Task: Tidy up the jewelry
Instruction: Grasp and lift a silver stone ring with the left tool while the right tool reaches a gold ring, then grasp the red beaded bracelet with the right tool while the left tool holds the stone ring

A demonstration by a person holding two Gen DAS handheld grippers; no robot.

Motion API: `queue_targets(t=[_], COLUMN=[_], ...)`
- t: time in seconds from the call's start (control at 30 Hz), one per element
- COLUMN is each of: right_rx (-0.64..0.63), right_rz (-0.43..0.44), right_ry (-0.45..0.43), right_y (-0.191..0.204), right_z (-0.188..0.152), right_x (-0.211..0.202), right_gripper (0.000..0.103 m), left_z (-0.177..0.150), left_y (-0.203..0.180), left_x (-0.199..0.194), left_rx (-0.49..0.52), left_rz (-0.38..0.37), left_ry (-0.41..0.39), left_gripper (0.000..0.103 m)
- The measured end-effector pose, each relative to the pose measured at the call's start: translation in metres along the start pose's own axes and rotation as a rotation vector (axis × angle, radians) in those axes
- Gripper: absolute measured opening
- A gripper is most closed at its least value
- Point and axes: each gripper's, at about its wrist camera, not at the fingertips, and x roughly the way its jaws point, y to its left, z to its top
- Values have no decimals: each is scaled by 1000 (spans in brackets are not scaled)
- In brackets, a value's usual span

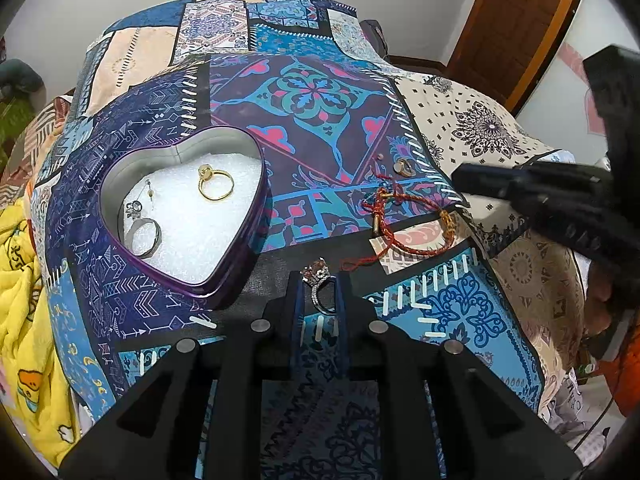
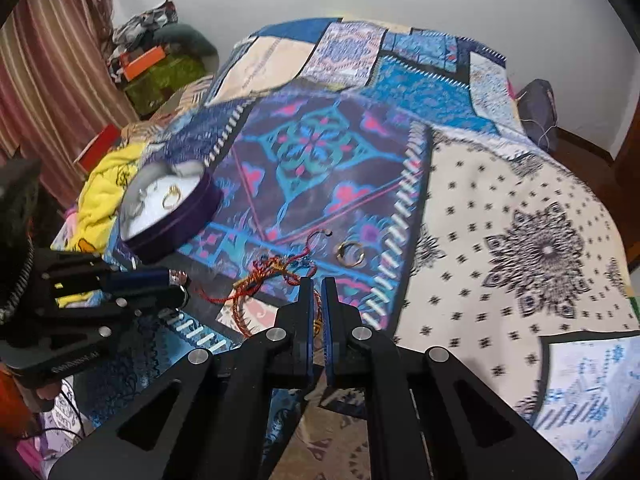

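The left hand-held gripper [image 1: 320,292] is clenched on a silver stone-set ring [image 1: 319,286], pinching its band between the blue pads just short of the purple heart-shaped tin [image 1: 240,276] on the patchwork bedspread [image 1: 320,96]. Inside the tin, on white foam, already lie a gold ring [image 1: 216,188], a grey band [image 1: 144,237] and small earrings [image 1: 138,204]. The ring looks tiny, stiff and slippery, so I'd judge the band the safest hold, not the raised stone. The right hand-held gripper [image 2: 319,284] has its fingers nearly together with nothing between them, hovering over a red braided thread bracelet [image 2: 260,280], which looks soft and limp and likely to snag. Another gold ring [image 2: 350,254] lies just beyond.
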Motion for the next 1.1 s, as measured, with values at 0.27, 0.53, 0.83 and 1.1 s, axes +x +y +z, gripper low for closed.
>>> queue_targets(t=[0.27,0.53,0.83,1.1], right_rx=[0,16,-50,4], right_rz=[32,37,1,6], right_ry=[-16,74,118,78], right_y=[-5,-6,12,5], right_z=[5,-8,-18,-14], right_x=[-13,8,36,18], right_gripper=[3,32,11,6], left_z=[3,1,0,2], left_y=[-5,-3,-1,2], left_x=[5,5,4,-8], left_rx=[5,4,-3,-21], left_rz=[25,28,17,13], left_ry=[-13,-47,-56,-78], left_gripper=[21,19,17,11])
